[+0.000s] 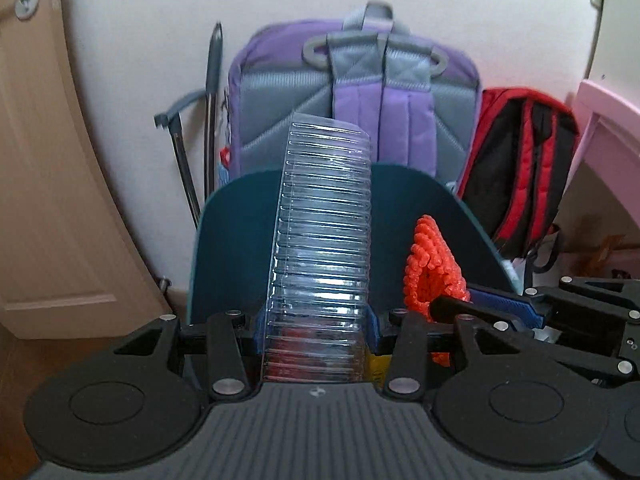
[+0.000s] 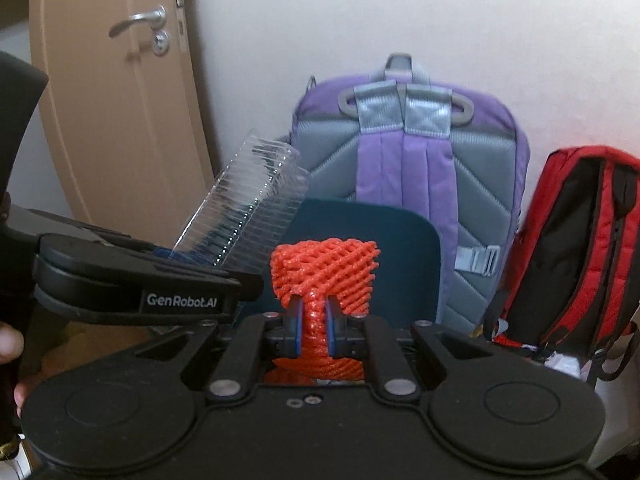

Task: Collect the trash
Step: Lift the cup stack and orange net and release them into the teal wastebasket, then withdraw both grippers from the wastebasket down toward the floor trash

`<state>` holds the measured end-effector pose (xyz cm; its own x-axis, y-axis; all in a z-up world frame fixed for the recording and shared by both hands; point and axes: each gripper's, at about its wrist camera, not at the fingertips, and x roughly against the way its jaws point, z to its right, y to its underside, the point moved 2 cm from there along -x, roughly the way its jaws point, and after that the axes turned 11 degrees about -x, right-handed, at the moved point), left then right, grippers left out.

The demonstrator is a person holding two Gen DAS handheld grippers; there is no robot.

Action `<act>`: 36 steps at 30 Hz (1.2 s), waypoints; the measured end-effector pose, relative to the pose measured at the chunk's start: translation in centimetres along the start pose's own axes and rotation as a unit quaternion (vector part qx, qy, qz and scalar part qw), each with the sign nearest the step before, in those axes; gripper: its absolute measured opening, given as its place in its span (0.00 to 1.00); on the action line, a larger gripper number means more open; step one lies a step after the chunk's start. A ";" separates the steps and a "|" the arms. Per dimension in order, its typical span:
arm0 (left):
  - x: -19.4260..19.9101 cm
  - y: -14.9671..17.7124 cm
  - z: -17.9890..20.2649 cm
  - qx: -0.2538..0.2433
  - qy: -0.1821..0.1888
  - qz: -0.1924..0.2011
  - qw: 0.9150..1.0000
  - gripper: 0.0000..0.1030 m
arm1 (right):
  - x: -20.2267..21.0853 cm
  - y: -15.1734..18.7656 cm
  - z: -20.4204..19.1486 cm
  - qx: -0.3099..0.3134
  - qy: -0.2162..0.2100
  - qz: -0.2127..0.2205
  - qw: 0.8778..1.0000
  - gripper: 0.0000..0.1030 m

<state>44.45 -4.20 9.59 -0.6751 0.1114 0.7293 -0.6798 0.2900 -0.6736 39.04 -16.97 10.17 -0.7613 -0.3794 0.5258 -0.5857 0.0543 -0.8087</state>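
Note:
My left gripper is shut on a clear ribbed plastic container, which stands up between its blue pads. It also shows in the right wrist view, tilted, with the left gripper at the left. My right gripper is shut on an orange foam net, squeezed between its blue pads. The net also shows in the left wrist view, with the right gripper beside it. Both pieces are held just in front of a dark teal bin, whose back wall shows in the right wrist view.
A purple and grey backpack leans on the wall behind the bin, with a red and black backpack to its right. A tan door is at the left. Metal rods stand by the wall. Pink furniture is at the right.

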 end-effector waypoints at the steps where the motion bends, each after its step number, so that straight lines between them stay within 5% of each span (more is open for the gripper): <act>1: -0.6 0.1 0.0 0.000 0.000 -0.004 1.000 0.42 | -0.5 0.1 0.1 0.000 0.000 -0.007 1.000 0.12; 10: -3.6 1.0 -0.4 -0.007 0.003 -0.029 1.000 0.44 | -1.9 0.9 0.2 0.024 0.019 -0.026 0.999 0.23; 14: -3.5 1.2 -0.4 -0.009 -0.014 -0.026 1.000 0.62 | -1.7 1.0 0.5 0.021 0.028 -0.029 0.999 0.27; 17: -2.8 1.3 -0.6 0.001 -0.006 -0.018 1.000 0.63 | -1.0 0.8 0.8 0.018 0.037 -0.015 0.999 0.41; 33: 7.2 3.7 1.0 0.001 0.014 0.025 1.000 0.73 | 8.3 1.5 -0.7 0.008 0.008 0.000 1.000 0.50; 36: 9.5 4.8 1.4 0.000 0.019 0.032 0.999 0.83 | 10.3 2.0 -1.4 0.014 0.000 0.003 1.000 0.50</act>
<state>34.38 -3.03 13.09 -0.7054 0.1649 0.6894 -0.6362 0.2815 -0.7183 29.61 -19.45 14.36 -0.7641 -0.3798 0.5214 -0.5737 0.0304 -0.8185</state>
